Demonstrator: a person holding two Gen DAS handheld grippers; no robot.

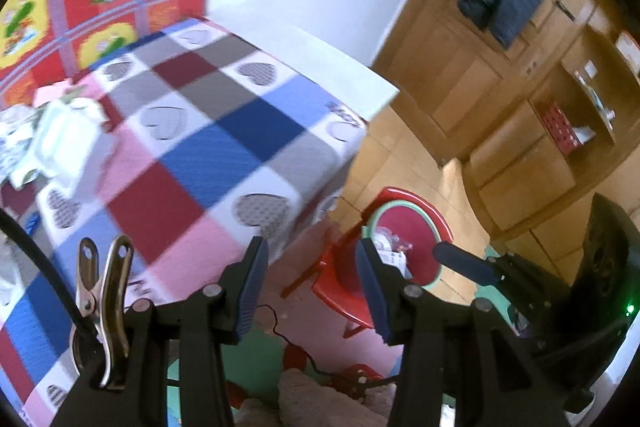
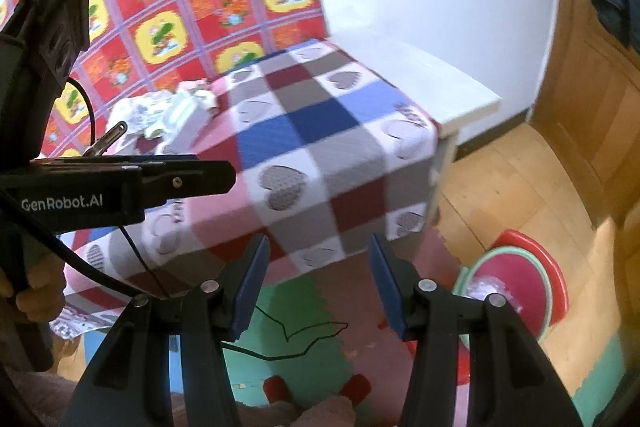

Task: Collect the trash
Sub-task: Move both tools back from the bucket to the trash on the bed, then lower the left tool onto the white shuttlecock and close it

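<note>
My left gripper [image 1: 316, 287] is matte black plastic, its two fingers [image 1: 252, 287] faced with ribbed dark blue pads. A round silver screw [image 1: 212, 290] sits at the base of each finger, with another further out on each linkage arm. Left of the fingers, a bright metal clip [image 1: 106, 303] pinches a black cable [image 1: 36, 259]. My right gripper [image 2: 320, 287] is built the same (blue pads, silver screws). Seen from it, the left gripper's side carries white lettering [image 2: 62, 203] reading GenRobot.AI, and a thin black wire [image 2: 132, 247] trails below it.
</note>
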